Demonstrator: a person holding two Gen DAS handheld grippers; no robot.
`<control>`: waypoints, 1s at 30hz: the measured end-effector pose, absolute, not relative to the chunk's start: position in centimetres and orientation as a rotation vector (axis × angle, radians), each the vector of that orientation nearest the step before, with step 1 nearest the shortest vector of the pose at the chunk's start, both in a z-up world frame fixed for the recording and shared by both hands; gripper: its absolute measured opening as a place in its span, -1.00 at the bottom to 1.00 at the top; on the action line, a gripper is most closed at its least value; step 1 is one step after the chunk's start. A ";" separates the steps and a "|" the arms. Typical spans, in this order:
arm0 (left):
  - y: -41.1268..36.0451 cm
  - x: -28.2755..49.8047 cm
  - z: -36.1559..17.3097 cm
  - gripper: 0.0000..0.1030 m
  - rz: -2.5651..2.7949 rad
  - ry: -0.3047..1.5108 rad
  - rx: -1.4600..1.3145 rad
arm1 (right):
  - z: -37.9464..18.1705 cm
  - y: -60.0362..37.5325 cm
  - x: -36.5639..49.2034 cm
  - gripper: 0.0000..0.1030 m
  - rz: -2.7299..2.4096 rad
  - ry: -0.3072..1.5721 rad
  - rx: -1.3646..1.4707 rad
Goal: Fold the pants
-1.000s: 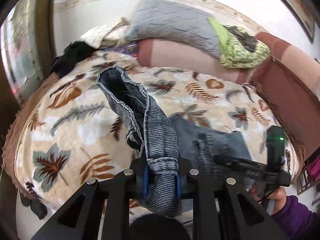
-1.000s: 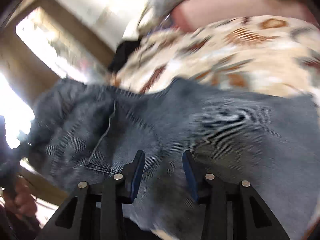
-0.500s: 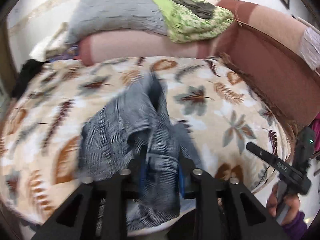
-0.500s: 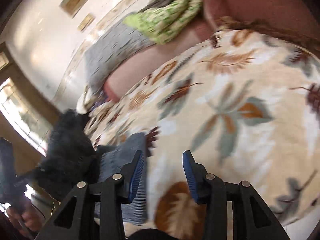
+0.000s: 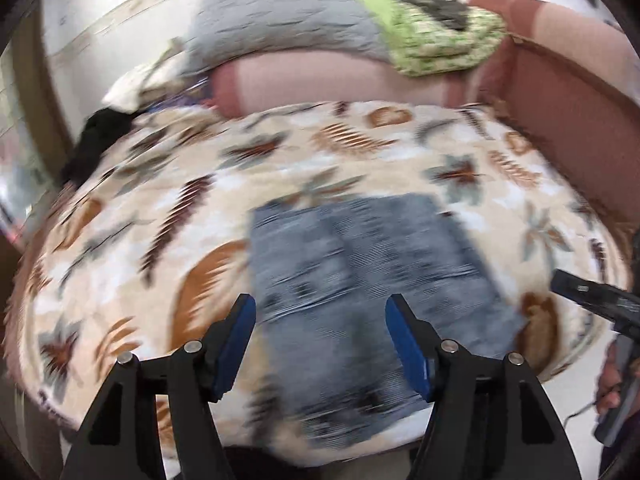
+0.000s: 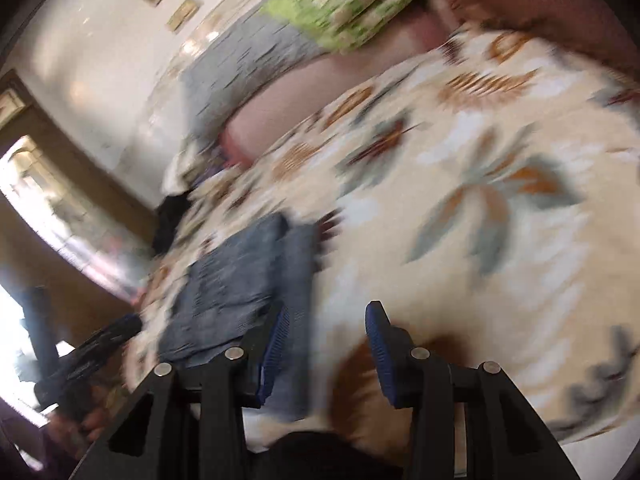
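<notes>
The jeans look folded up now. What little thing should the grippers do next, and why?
Probably lift the left gripper back and away. Its jaws have just been opening and nothing sits between them; the jeans lie flat in a folded stack on the blanket. The right gripper is open too, beside the stack, so neither holds cloth.

Blue-grey denim pants point(image 5: 360, 280) lie on a cream blanket point(image 5: 168, 216) printed with brown, rust and grey-teal leaves. At twelve o'clock, a grey pillow point(image 5: 280, 20); at one o'clock, a lime-green cloth point(image 5: 432, 48), seemingly speckled through the blur. Both grippers' pads point(image 5: 236, 344) are blue.
</notes>
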State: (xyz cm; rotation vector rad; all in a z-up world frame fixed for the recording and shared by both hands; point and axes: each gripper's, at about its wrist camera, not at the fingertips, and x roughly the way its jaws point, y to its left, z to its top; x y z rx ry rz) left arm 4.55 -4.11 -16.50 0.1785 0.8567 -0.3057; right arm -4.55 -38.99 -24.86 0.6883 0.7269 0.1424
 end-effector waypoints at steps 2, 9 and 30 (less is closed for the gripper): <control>-2.3 5.1 -17.5 0.33 -0.262 0.883 0.173 | -24.6 -37.3 -4.1 0.17 0.195 0.736 0.679; -1.2 5.7 -20.6 0.33 -0.222 0.962 0.174 | -24.0 -32.0 -0.5 0.22 0.284 0.806 0.534; -5.4 3.6 -22.3 0.32 -0.366 0.963 0.349 | -22.9 -32.2 -2.7 -0.87 0.273 0.848 0.508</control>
